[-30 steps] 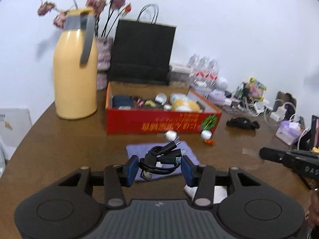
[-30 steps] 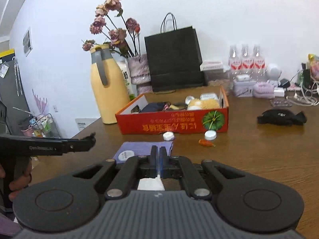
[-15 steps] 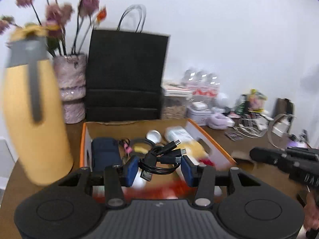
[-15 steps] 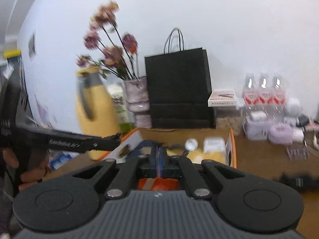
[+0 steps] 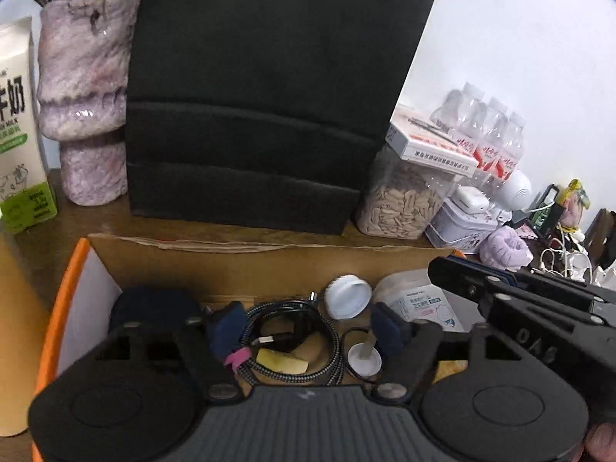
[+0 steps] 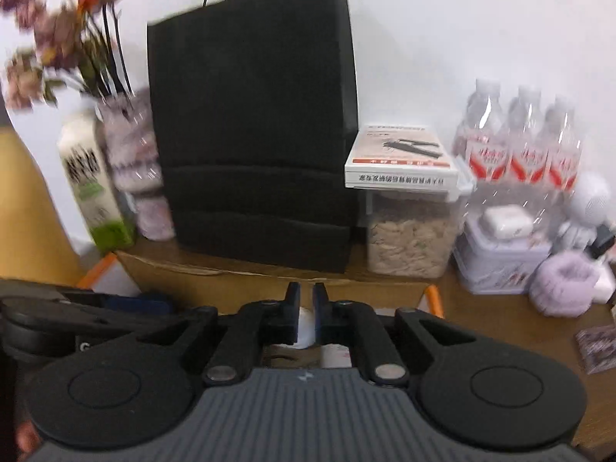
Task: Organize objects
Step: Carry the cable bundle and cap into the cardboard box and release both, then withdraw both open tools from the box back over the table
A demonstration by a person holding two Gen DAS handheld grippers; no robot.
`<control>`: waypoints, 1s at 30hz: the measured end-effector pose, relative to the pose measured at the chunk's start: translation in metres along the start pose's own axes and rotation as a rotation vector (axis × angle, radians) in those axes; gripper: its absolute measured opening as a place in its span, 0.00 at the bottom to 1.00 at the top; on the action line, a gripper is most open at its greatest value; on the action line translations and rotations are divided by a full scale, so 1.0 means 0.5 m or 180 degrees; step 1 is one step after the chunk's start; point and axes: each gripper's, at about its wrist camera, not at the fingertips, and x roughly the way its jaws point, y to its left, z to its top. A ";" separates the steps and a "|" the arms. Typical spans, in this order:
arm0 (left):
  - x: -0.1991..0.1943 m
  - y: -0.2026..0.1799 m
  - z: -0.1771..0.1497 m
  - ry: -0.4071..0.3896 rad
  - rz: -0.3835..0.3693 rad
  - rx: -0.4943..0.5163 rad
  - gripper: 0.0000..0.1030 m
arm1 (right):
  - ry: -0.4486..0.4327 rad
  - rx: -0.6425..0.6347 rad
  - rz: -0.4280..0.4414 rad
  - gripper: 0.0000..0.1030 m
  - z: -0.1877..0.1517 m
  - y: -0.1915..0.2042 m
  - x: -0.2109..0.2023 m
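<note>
The cable [image 5: 292,337], a black coil with a USB plug showing at its middle, lies in the box [image 5: 65,288], in the gap between the left gripper's [image 5: 308,327] blue pads [image 5: 387,327]. Neither pad presses on it: the jaws are opening and the coil rests loose on the things beneath, among them a braided cable [image 5: 308,375] with a pink tie and a yellow piece [image 5: 283,362]. Just right of the coil sit a white cap [image 5: 348,300], a small white disc [image 5: 364,358] and a white packet [image 5: 419,302]; a dark blue bundle [image 5: 154,306] lies to its left.

The right gripper [image 6: 306,310] hovers over the far edge of the same box (its fingers show as a black bar at the right of the left wrist view). Its jaws are opening too, only a narrow slit so far, with nothing gripped; something white shows through the slit, lower down.

Behind the box stands a black bag [image 5: 269,96], with a mottled vase [image 5: 84,107] and a milk carton [image 5: 19,131] to its left. To its right are a clear jar [image 5: 404,200] of seeds with a flat carton [image 5: 431,146] on top, three water bottles [image 6: 519,146], a tin [image 6: 500,261] and a lilac puff [image 6: 562,285], all on the wooden table [image 6: 512,319].
</note>
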 end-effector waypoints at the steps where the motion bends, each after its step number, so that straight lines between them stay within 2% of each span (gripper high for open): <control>1: -0.011 -0.002 0.002 -0.0023 0.0024 0.0033 0.74 | -0.0014 0.0016 0.0034 0.12 -0.001 -0.003 -0.010; 2: -0.028 -0.002 0.002 -0.0057 0.0060 0.0068 0.74 | -0.0044 0.0004 0.0032 0.19 -0.003 -0.002 -0.026; 3: -0.050 -0.003 0.002 -0.0113 0.0079 0.0110 0.74 | -0.0075 -0.0014 0.0035 0.32 -0.003 -0.001 -0.042; 4: -0.076 -0.003 0.003 -0.0162 0.0070 0.0133 0.76 | -0.0099 -0.0022 0.0047 0.38 0.001 0.000 -0.056; 5: -0.100 -0.004 0.003 -0.0198 0.0055 0.0135 0.78 | -0.0137 -0.0035 0.0080 0.43 0.000 0.002 -0.080; 8: -0.183 -0.018 -0.011 -0.0267 -0.0010 0.0200 0.81 | -0.0144 -0.0162 0.0171 0.46 -0.005 0.019 -0.149; 10: -0.247 -0.033 -0.047 -0.0327 0.0003 0.0353 0.86 | -0.0149 -0.0308 0.0198 0.57 -0.021 0.036 -0.199; 12: -0.326 -0.052 -0.123 -0.0541 -0.0005 0.0642 0.87 | -0.0200 -0.0453 0.0234 0.75 -0.056 0.055 -0.264; 14: -0.390 -0.066 -0.203 -0.0717 -0.0076 0.0810 0.89 | -0.0224 -0.0540 0.0279 0.76 -0.099 0.073 -0.321; 15: -0.421 -0.072 -0.246 -0.0721 -0.0105 0.0829 0.89 | -0.0212 -0.0581 0.0289 0.78 -0.129 0.083 -0.353; 16: -0.444 -0.075 -0.278 -0.0727 -0.0128 0.0805 0.89 | -0.0213 -0.0603 0.0303 0.80 -0.152 0.092 -0.377; 20: -0.526 -0.067 -0.413 -0.0742 -0.0139 0.0509 0.89 | -0.0168 -0.0542 0.0408 1.00 -0.270 0.117 -0.487; 25: -0.608 -0.051 -0.548 -0.0683 0.0346 0.0189 0.89 | -0.0176 -0.0155 0.0187 1.00 -0.406 0.126 -0.619; 27: -0.632 -0.052 -0.587 -0.0656 0.0411 0.0263 0.89 | -0.0090 -0.0088 0.0283 0.99 -0.454 0.126 -0.649; 30: -0.643 -0.050 -0.613 -0.0567 0.0476 0.0328 0.89 | 0.0122 -0.0096 0.0207 0.98 -0.503 0.132 -0.666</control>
